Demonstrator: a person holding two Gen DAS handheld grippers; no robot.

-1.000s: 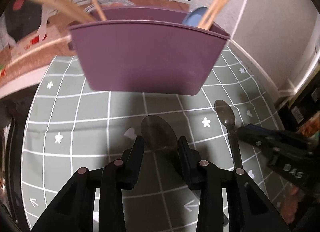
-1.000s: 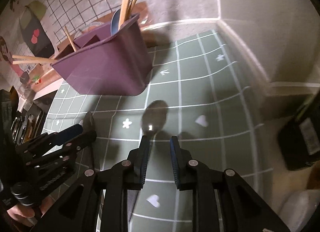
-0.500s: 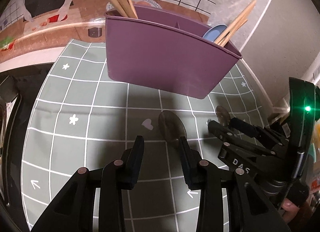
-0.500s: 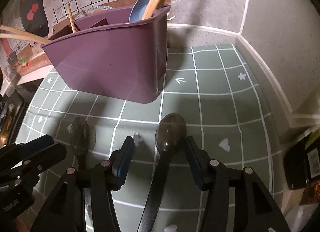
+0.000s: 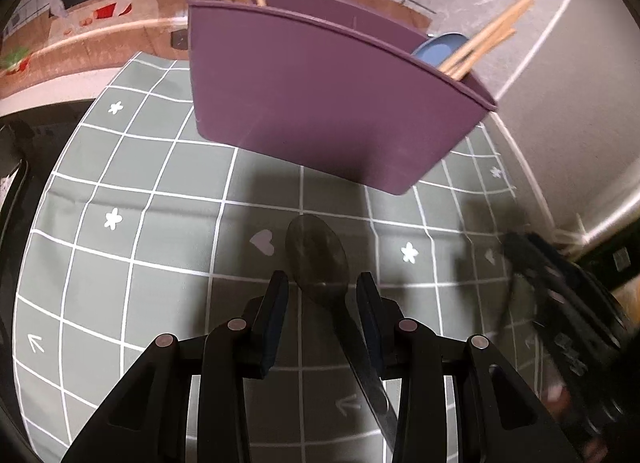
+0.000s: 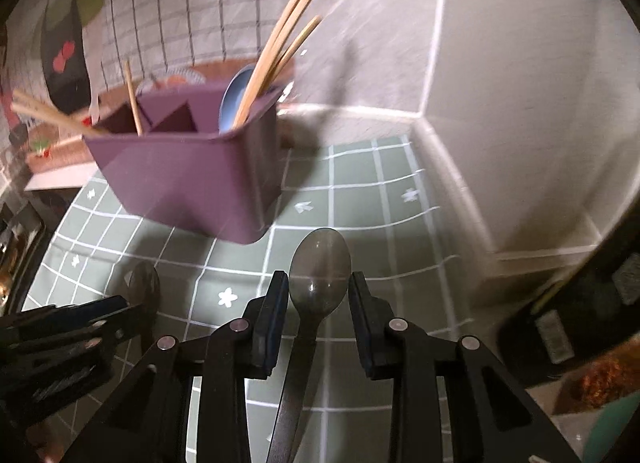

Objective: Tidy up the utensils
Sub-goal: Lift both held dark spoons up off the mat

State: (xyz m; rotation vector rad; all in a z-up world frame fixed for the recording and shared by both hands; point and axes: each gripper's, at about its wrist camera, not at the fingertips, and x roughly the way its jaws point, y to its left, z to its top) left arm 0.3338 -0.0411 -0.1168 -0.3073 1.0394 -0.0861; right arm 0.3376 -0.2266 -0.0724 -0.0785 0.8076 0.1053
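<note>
Each hand-held gripper, left (image 5: 322, 295) and right (image 6: 318, 295), is spread around a dark metal spoon (image 5: 318, 259), (image 6: 320, 263), unclamped; either could slip before reaching the purple plastic caddy (image 6: 192, 179) ahead.

Right gripper (image 5: 560, 303) blurred; spoon handle (image 6: 288, 415) cut off (bottom edge).

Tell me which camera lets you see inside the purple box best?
The right wrist view. It looks down over the rim of the purple box, so its dividers, the chopsticks and a blue utensil show. The left wrist view mostly shows the box's front wall, with only chopstick tips above it.
</note>
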